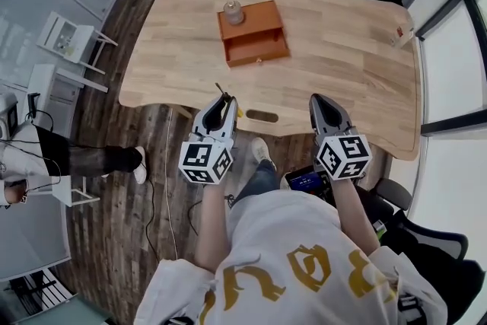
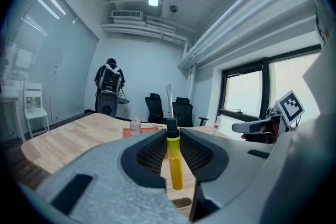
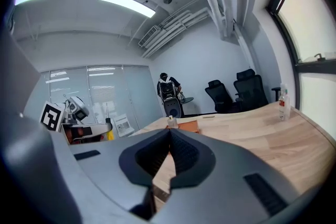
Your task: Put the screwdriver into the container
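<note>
An orange container (image 1: 255, 42) with its drawer pulled open stands on the wooden table (image 1: 342, 72), towards the far side, and a small jar (image 1: 233, 12) sits on top of it. My left gripper (image 1: 223, 101) hovers over the table's near edge, shut on a screwdriver (image 2: 175, 165). Its yellow handle is pinched upright between the pads and its metal shaft (image 2: 169, 97) points up. The container (image 2: 146, 130) lies ahead of the jaws. To the right, my right gripper (image 1: 319, 101) is at the same edge. In the right gripper view its jaws (image 3: 169, 132) are shut with nothing between them.
A small bottle (image 1: 401, 34) stands at the table's right edge. An oval slot (image 1: 262, 116) is cut near the front edge. A seated person's legs (image 1: 91, 160) and white shelves (image 1: 65, 38) are on the left. Office chairs (image 3: 236, 89) stand beyond the table.
</note>
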A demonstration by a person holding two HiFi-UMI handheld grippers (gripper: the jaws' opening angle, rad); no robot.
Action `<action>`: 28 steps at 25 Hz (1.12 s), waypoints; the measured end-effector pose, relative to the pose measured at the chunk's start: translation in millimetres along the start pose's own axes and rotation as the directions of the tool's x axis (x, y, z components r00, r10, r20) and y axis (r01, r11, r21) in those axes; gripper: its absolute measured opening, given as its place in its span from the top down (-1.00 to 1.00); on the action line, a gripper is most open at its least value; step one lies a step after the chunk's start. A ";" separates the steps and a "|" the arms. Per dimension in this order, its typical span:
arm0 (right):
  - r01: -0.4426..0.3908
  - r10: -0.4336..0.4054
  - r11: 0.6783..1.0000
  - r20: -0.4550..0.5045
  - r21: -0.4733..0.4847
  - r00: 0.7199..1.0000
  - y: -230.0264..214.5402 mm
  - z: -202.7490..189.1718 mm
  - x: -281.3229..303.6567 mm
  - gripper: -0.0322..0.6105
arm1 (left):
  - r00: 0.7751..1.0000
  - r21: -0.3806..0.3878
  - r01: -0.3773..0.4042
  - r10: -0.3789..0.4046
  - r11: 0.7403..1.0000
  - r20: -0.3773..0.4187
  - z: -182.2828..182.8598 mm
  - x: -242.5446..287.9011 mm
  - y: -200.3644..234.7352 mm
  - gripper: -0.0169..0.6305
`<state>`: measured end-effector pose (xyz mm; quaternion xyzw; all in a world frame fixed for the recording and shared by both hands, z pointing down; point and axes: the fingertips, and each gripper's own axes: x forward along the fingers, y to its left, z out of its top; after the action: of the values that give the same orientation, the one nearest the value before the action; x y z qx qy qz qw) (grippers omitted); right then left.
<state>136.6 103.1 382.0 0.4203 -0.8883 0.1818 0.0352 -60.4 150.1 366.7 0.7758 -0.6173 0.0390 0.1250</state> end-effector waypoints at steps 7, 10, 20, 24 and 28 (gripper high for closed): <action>0.052 -0.052 0.999 -0.008 0.009 0.999 -22.4 17.9 84.5 0.87 | 0.999 -0.010 0.035 -0.035 0.999 -0.022 16.5 75.1 60.8 0.71; 0.073 -0.073 0.997 -0.018 0.005 0.997 -28.2 23.5 118.8 0.87 | 0.998 -0.018 0.053 -0.054 0.998 -0.038 18.8 105.0 84.6 0.71; 0.114 -0.115 0.993 -0.044 -0.013 0.992 -31.9 29.9 183.5 0.87 | 0.986 0.001 0.150 -0.150 0.989 -0.070 23.1 165.3 125.6 0.71; 0.131 -0.132 0.991 -0.039 -0.005 0.991 -32.5 33.0 189.2 0.87 | 0.977 0.075 0.198 -0.191 0.977 -0.095 28.8 177.7 120.7 0.71; 0.136 -0.136 0.991 -0.036 -0.004 0.990 -32.8 34.8 187.4 0.87 | 0.971 0.069 0.224 -0.217 0.972 -0.100 28.6 186.6 116.5 0.71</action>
<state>43.9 -65.8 399.5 0.4764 -0.8570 0.1859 0.0637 -131.9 -57.8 396.2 0.8413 -0.5188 0.0851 0.1257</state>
